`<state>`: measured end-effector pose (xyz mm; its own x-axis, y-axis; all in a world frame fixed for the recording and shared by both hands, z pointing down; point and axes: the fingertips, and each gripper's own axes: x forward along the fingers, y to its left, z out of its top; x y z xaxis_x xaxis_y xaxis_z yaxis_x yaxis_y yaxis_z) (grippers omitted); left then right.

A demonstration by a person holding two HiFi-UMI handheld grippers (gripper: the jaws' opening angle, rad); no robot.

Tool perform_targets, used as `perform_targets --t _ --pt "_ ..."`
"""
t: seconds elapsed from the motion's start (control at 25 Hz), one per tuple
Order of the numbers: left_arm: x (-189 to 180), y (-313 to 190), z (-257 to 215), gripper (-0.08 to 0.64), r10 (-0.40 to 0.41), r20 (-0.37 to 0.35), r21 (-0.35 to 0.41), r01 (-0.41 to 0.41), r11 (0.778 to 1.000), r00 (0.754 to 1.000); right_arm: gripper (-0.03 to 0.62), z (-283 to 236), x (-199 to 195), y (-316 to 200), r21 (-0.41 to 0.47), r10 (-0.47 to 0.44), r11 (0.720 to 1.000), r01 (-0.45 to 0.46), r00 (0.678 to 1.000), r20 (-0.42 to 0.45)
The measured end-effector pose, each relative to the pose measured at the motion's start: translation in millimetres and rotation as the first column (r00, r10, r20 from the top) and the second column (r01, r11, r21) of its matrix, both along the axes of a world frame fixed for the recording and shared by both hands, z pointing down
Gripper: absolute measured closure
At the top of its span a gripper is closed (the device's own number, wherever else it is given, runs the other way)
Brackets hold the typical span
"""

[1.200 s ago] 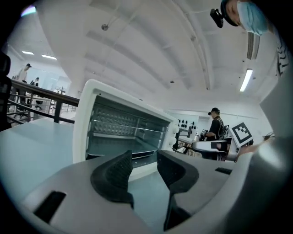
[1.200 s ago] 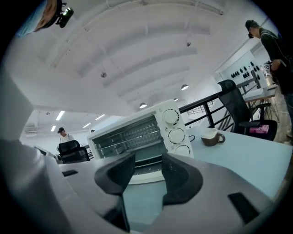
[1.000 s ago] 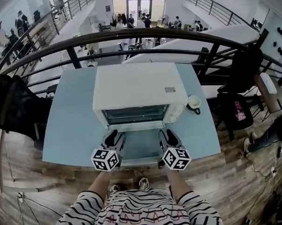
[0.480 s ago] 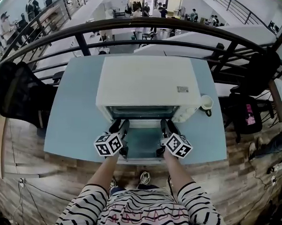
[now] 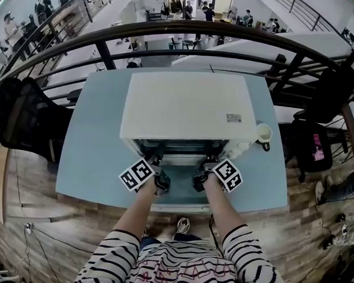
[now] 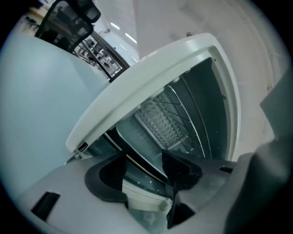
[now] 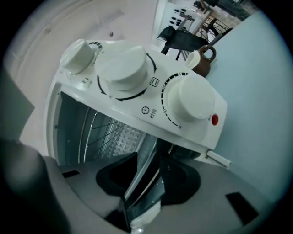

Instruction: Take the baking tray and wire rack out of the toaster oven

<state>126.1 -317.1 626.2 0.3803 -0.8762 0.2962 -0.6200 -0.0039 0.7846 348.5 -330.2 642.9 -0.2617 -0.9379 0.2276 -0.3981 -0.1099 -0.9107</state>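
Observation:
The white toaster oven (image 5: 184, 106) stands on a light-blue table (image 5: 91, 152) with its door (image 5: 178, 182) folded down. Inside, the wire rack (image 6: 185, 107) sits over an embossed baking tray (image 6: 158, 121); both also show as rack (image 7: 91, 125) and tray (image 7: 122, 139). My left gripper (image 5: 157, 162) reaches the left of the oven mouth, rolled over. Its jaws (image 6: 144, 160) have just been opening and stand open, only the door glass showing between them. My right gripper (image 5: 210, 163) is at the right of the mouth. Its jaws (image 7: 147, 160) have just been closing but grip nothing.
Three white knobs (image 7: 123, 68) line the oven's right panel. A mug (image 5: 263, 135) stands on the table right of the oven. A dark railing (image 5: 111, 38) runs behind the table. Black chairs (image 5: 25, 119) stand to the left and right.
Both grippers moved forward from the front of the open door to the oven mouth and rolled, the marker cubes tilting outward. The oven sits lower and closer in the head view.

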Motion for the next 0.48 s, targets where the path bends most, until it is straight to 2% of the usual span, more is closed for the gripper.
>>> perform_targets --t 0.24,0.36,0.48 --pt "-1 -8 14 0.322 -0.1 -0.141 -0.097 0.087 0.991 0.985 0.448 8 7 -11 -0.034 0.073 0.997 -0.07 0.994 0.085" --pt "-2 -12 21 0.322 -0.146 -0.193 -0.134 0.121 0.984 0.97 0.457 8 10 -15 -0.023 0.078 0.997 -0.076 0.992 0.103" --pt "-6 -16 26 0.322 -0.191 -0.249 -0.165 0.153 0.974 0.95 0.493 6 8 -15 -0.019 0.081 0.997 -0.079 0.989 0.127"
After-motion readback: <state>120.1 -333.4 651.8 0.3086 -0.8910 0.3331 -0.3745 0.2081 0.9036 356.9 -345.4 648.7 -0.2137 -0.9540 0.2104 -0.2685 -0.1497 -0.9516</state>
